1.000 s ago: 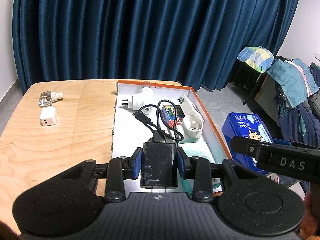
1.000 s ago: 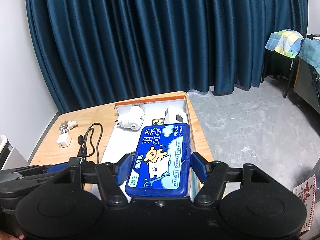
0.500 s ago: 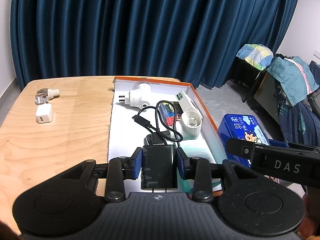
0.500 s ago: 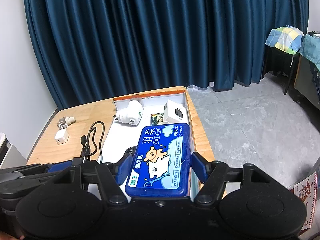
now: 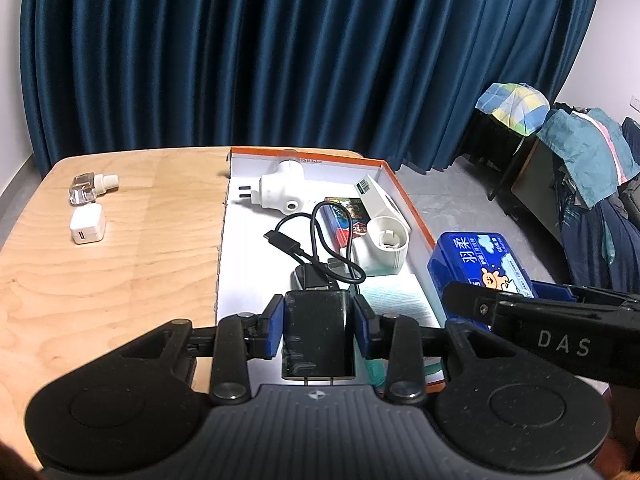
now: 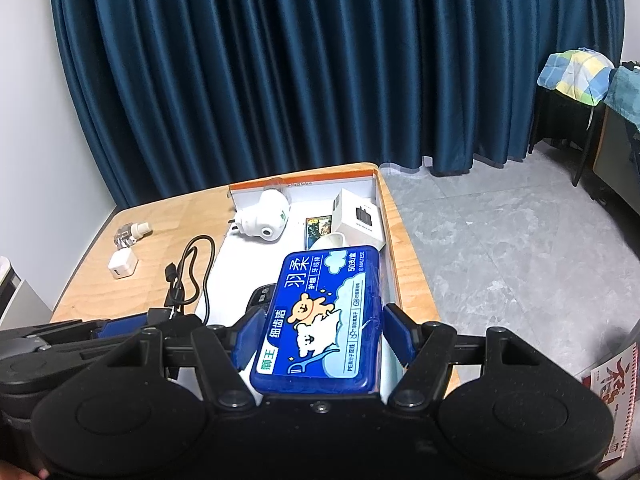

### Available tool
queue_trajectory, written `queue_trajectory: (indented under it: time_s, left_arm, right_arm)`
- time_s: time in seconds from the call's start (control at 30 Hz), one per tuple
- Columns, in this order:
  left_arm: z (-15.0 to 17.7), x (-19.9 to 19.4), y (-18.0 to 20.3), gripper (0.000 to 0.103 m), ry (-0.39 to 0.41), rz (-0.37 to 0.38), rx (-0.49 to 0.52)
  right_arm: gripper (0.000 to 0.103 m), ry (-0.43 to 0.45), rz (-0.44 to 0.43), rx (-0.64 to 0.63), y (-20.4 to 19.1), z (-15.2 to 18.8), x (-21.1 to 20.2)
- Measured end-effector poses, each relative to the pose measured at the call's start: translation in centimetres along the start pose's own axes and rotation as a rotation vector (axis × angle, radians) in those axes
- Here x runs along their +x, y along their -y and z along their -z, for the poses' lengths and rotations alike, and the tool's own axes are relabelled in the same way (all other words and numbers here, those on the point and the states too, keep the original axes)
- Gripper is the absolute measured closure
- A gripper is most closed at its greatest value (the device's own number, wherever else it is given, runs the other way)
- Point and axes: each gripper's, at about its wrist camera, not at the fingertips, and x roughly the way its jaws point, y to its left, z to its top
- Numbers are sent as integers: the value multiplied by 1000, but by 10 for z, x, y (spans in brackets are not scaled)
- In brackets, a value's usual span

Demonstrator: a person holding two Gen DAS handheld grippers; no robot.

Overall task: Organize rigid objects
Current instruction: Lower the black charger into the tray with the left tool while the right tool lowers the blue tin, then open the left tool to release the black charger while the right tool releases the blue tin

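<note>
Placing step: left hand-held gripper (image 5: 319,330) clamps charger (image 5: 318,334), right hand-held gripper (image 6: 320,334) clamps floss box (image 6: 320,320); next, lower both into tray (image 5: 256,264) ahead & release.

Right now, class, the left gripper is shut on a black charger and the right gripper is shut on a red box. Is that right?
Not quite. The right gripper is shut on a blue box, not red, as the right wrist view shows. The left gripper is indeed shut on the black charger.
</note>
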Motion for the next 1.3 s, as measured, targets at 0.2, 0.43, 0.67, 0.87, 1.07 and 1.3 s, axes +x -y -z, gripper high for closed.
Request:
queue_trajectory:
  time_s: [0.2, 0.43, 0.67, 0.87, 1.07, 1.3]
  left_arm:
    - [1, 5, -3, 67, -15, 9, -8]
    - [2, 12, -3, 67, -31, 18, -1]
    - [2, 17, -3, 67, -45, 17, 0]
    - [4, 20, -5, 67, -55, 33, -8]
    - [3, 20, -9, 58, -58, 57, -34]
    - [-2, -3, -25, 40, 1, 29, -49]
  right_arm:
    - [25, -18, 0, -8, -1, 2, 8]
    - [25, -40, 2, -6, -2, 2, 21]
    - [24, -51, 2, 1, 0, 3, 29]
    - [27, -56, -7, 22, 3, 2, 35]
    - [27, -50, -3, 43, 4, 1, 36]
    - [25, 13, -26, 20, -12, -10, 21]
